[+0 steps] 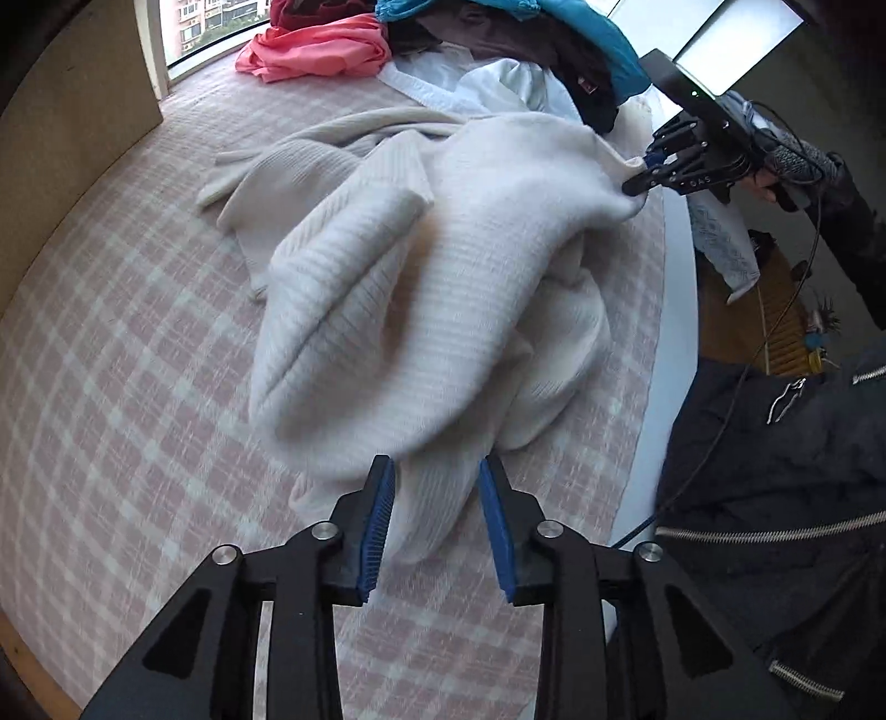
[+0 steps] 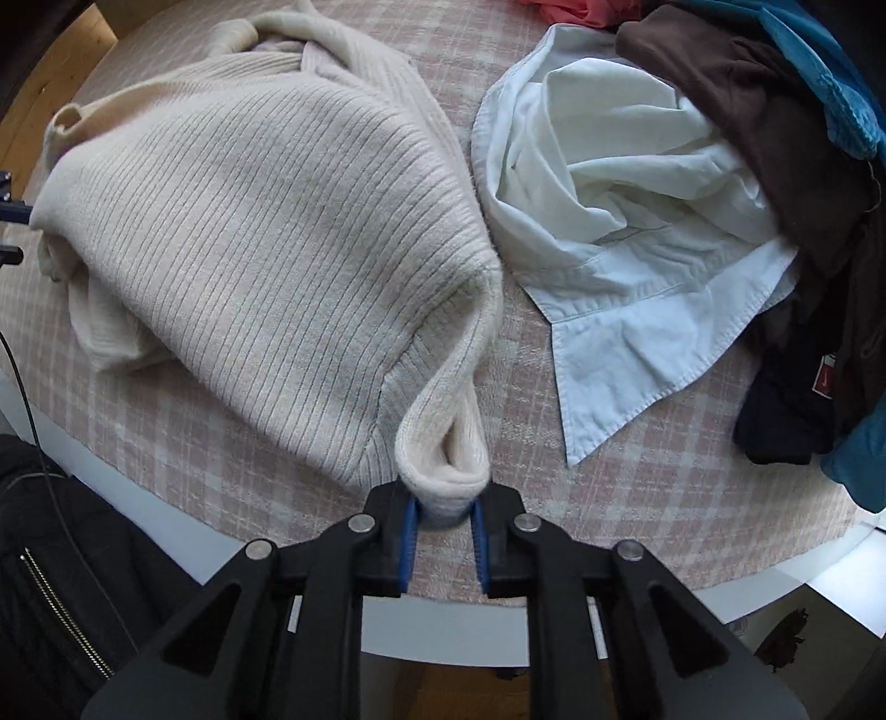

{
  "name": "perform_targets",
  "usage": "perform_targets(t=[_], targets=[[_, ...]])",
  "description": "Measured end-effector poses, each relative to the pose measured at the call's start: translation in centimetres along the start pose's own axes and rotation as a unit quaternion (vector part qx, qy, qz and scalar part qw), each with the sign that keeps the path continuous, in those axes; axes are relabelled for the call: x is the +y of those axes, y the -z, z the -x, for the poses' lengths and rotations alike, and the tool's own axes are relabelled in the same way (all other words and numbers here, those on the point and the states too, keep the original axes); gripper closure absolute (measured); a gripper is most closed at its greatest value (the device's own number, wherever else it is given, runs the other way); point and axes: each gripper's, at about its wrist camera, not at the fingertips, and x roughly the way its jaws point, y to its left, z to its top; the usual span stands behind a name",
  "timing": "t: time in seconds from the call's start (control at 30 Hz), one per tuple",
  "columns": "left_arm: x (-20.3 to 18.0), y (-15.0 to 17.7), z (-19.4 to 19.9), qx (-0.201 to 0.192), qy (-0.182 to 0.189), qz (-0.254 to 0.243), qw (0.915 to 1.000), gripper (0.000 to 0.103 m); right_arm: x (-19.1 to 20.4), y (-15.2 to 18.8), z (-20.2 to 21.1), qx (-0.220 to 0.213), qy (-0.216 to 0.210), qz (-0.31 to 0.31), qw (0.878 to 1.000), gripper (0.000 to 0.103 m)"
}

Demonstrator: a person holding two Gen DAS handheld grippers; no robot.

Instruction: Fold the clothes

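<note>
A cream ribbed sweater [image 1: 421, 288] lies crumpled on the pink checked bedspread [image 1: 111, 387]. My left gripper [image 1: 437, 498] hangs over its near end, jaws open, with a strip of the knit lying between the blue pads and touching neither. At the sweater's far right corner, my right gripper [image 1: 642, 174] pinches the hem. In the right wrist view the sweater [image 2: 266, 221] runs down to a rolled fold of hem, which fills the gap between the pads of the right gripper [image 2: 443, 520] near the bed's edge.
A white shirt [image 2: 614, 232] lies right beside the sweater. Behind it is a heap of brown [image 2: 742, 111], teal and dark clothes, and a coral garment [image 1: 321, 50] lies by the window. A person in a dark zipped jacket [image 1: 775, 498] stands at the bed's edge.
</note>
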Motion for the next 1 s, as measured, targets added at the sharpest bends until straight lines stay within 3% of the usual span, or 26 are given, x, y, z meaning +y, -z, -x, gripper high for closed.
perform_targets(t=[0.07, 0.23, 0.43, 0.6, 0.67, 0.73, 0.83, 1.0], targets=[[0.6, 0.2, 1.1, -0.013, -0.018, 0.008, 0.9997, 0.072, -0.1, 0.2, 1.2, -0.013, 0.005, 0.004, 1.000, 0.072], [3.6, -2.9, 2.9, -0.057, -0.067, -0.008, 0.9961, 0.058, -1.2, 0.0, 3.5, -0.030, 0.007, -0.001, 1.000, 0.066], [6.3, -6.5, -1.0, -0.026, -0.021, -0.033, 0.9989, 0.058, -2.2, -0.8, 5.2, -0.064, -0.010, -0.016, 0.998, 0.066], [6.4, -7.0, -4.3, 0.024, 0.003, -0.043, 0.9988, 0.058, -2.2, -2.3, 6.0, -0.090, -0.008, 0.001, 0.996, 0.066], [6.3, -6.9, -4.9, 0.034, 0.013, -0.040, 0.9986, 0.067, -2.1, -2.6, 6.0, -0.102, -0.020, 0.010, 0.995, 0.063], [6.0, -6.5, -5.1, 0.038, 0.016, -0.038, 0.9984, 0.096, -2.0, -3.6, 5.6, -0.110, -0.022, 0.022, 0.993, 0.055], [4.9, -5.3, -4.8, 0.034, 0.017, -0.049, 0.9981, 0.096, -2.0, -5.0, 4.7, -0.120, -0.019, 0.039, 0.992, 0.053], [3.9, -3.6, -3.6, 0.008, 0.007, -0.038, 0.9992, 0.096, -2.7, -8.2, 1.4, -0.115, -0.073, 0.048, 0.990, 0.053]])
